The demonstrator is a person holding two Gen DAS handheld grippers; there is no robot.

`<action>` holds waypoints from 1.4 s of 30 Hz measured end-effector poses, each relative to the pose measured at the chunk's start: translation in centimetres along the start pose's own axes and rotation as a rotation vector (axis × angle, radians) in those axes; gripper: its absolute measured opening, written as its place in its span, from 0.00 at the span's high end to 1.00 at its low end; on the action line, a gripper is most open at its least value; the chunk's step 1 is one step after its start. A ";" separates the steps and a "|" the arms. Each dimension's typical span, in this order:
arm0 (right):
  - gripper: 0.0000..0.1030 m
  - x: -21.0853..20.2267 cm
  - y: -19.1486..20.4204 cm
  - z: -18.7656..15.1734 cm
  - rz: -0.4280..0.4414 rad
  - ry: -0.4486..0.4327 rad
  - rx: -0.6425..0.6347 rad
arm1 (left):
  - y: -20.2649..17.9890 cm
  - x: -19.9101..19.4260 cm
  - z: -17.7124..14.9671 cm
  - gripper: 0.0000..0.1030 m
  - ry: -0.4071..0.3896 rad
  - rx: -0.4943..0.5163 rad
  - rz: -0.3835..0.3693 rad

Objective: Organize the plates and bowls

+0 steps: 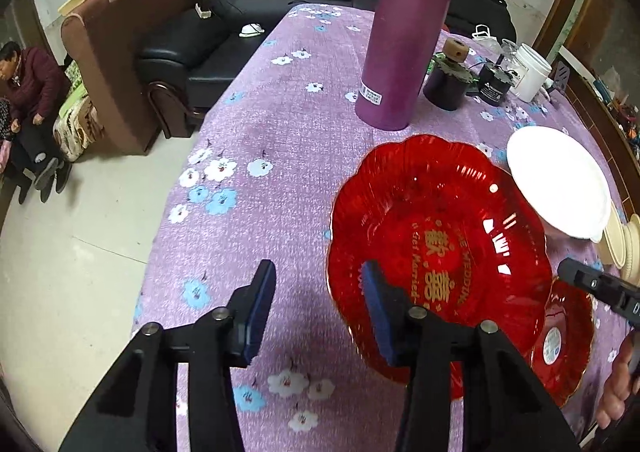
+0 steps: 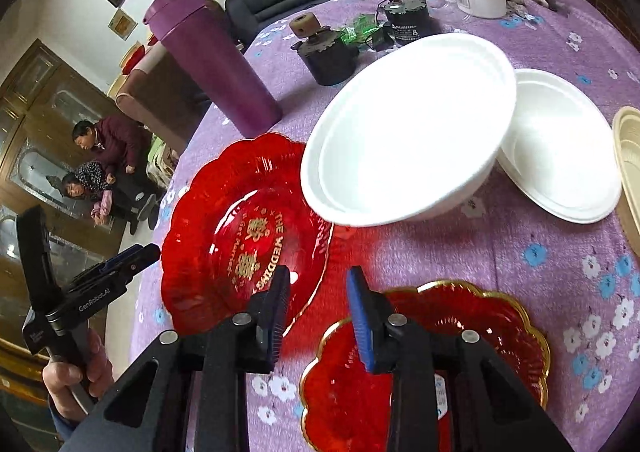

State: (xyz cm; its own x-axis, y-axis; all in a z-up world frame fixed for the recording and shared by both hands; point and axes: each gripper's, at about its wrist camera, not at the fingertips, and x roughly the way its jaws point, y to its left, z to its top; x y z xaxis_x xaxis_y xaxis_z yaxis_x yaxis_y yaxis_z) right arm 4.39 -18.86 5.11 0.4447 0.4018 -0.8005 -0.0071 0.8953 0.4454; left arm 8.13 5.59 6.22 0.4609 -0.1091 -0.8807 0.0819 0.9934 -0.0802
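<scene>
Only in the right wrist view: second white bowl [image 2: 560, 147] behind first white bowl [image 2: 404, 131], both empty. Large red plate [image 1: 440, 236] touching that bowl on bench [image 1: 280, 155], nothing in it. Left hand-held gripper [image 1: 320, 308] wide apart, right hand-held gripper [image 2: 318, 316] narrower, gripping nothing, above small red plate [image 2: 480, 332].

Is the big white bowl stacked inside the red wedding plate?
No, the big white bowl sits on the purple tablecloth beside the red wedding plate, only overlapping its edge.

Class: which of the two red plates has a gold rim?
The smaller red plate under the right tool; the larger red plate bears gold lettering instead.
</scene>
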 end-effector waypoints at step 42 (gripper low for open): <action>0.89 1.6 2.3 -5.9 0.127 0.045 -0.030 | 2.3 -4.9 -9.1 0.84 -0.125 -0.081 0.024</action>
State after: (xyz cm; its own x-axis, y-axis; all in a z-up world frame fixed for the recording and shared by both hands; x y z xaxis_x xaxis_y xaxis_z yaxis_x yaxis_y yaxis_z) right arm -0.17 -15.04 2.48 0.3976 0.5195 -0.7563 -0.0880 0.8421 0.5322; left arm -1.96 8.76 6.10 0.5689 -0.0840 -0.8181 0.0002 0.9948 -0.1021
